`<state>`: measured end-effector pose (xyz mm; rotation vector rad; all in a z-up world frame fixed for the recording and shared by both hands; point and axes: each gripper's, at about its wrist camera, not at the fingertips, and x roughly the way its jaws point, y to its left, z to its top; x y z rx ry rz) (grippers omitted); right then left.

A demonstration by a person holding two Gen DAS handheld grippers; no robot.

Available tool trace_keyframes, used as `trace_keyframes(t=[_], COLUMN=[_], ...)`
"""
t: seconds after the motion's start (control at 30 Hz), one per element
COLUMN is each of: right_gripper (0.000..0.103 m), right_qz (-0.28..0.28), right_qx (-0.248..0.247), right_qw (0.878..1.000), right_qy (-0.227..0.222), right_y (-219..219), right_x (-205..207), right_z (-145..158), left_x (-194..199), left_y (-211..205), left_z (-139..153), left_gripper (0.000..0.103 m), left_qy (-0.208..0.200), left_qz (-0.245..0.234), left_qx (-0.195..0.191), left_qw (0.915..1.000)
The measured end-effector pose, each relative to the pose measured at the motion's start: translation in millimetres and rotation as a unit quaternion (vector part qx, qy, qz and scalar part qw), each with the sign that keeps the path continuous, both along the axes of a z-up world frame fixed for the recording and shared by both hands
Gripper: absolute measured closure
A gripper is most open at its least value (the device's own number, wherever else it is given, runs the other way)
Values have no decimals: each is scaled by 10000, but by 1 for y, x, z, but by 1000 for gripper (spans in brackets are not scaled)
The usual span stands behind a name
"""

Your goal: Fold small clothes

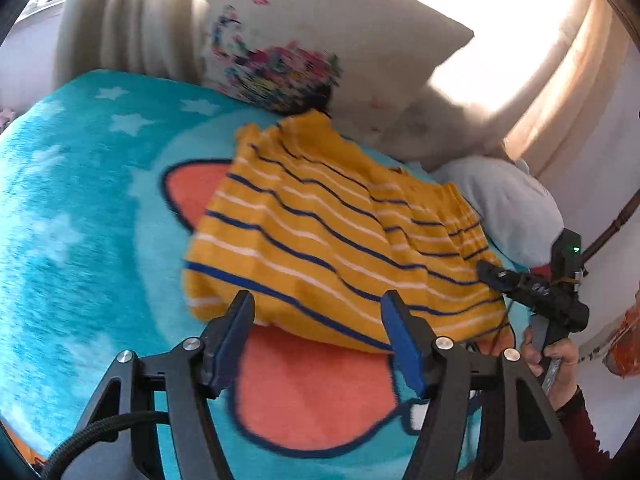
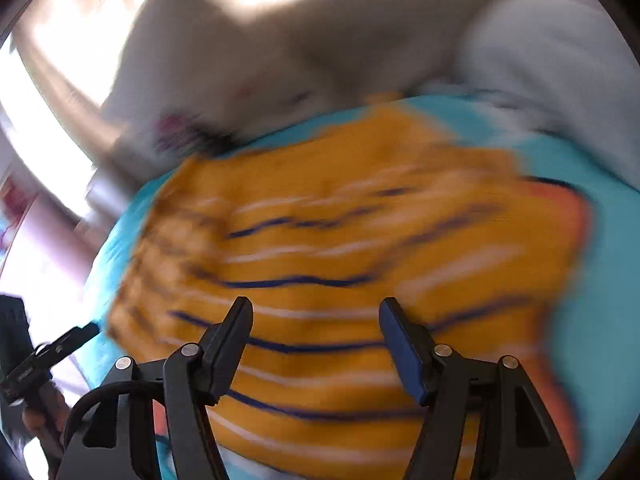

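Striped yellow garment (image 1: 336, 240) lies on turquoise blanket (image 1: 80, 220), both claws spread.

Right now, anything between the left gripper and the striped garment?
Nothing visible. The left gripper is open with the yellow striped garment lying directly ahead on the teal blanket. The floral pillow sits beyond it.

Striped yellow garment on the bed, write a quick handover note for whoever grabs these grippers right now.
Left gripper: open, empty, at the near edge of the striped yellow garment.
Right gripper: open, empty, over the same garment; that view is blurred.
The garment lies rumpled on the teal blanket, near the floral pillow.
Done: no neat fold visible.
Left: flatten it, then fold.
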<state>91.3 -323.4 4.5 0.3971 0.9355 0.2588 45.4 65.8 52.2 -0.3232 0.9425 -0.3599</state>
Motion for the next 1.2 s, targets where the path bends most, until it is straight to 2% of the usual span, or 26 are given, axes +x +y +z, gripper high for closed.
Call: trace_keyframes(t=[0.03,0.07,0.13,0.17,0.27,0.33,0.5,0.63,0.7,0.83,1.03,1.07,1.1,1.17,1.2], right_gripper=[40,38,32,32,32,32,32,32,32,32,32,32,32,32,32], right_qz=[-102,-336,-1003,-1079,-1132,-1065,-891,-366,-27,527,769,807,840,990,1031], right_qx=[185,300,-64,33,742,904,977,1111,1051,841,1117,1092,1069,995,971], right_qw=[9997,9989,9946,9936,9900,9896,9902,9909,9921,9929,9903,9904,9904,9898,9896], right_qy=[-84,-125,-242,-347,-395,-343,-443,-662,-684,-654,-292,-270,-260,-240,-248], right_y=[-22,-42,-71,-82,-111,-115,-95,-60,-40,5,40,46,50,65,69], right_x=[-7,-17,-36,-43,-64,-73,-87,-91,-89,-78,-51,-48,-46,-38,-36], right_z=[2,5,16,18,19,16,16,28,32,35,22,22,23,26,28], left_x=[0,0,3,3,5,4,-3,-3,2,17,37,38,39,37,33], left_y=[-5,-9,-14,-14,-11,-8,-1,23,35,39,35,36,39,47,54], left_z=[0,-1,-2,-3,-7,-9,-7,-9,-17,-34,-44,-44,-45,-43,-42], left_gripper=[38,38,38,38,38,38,38,32,31,31,26,33,51,72,73], left_qy=[5,7,72,115,207,228,139,200,369,637,648,639,650,629,595], left_qz=[-6,6,57,101,242,339,596,1127,1311,1281,1131,1111,1121,1119,1164], left_qx=[25,54,-3,-72,-239,-282,-379,-535,-795,-985,-1249,-1255,-1243,-1276,-1328], left_qw=[10000,10000,10000,9999,9992,9988,9974,9920,9875,9848,9836,9838,9837,9835,9825])
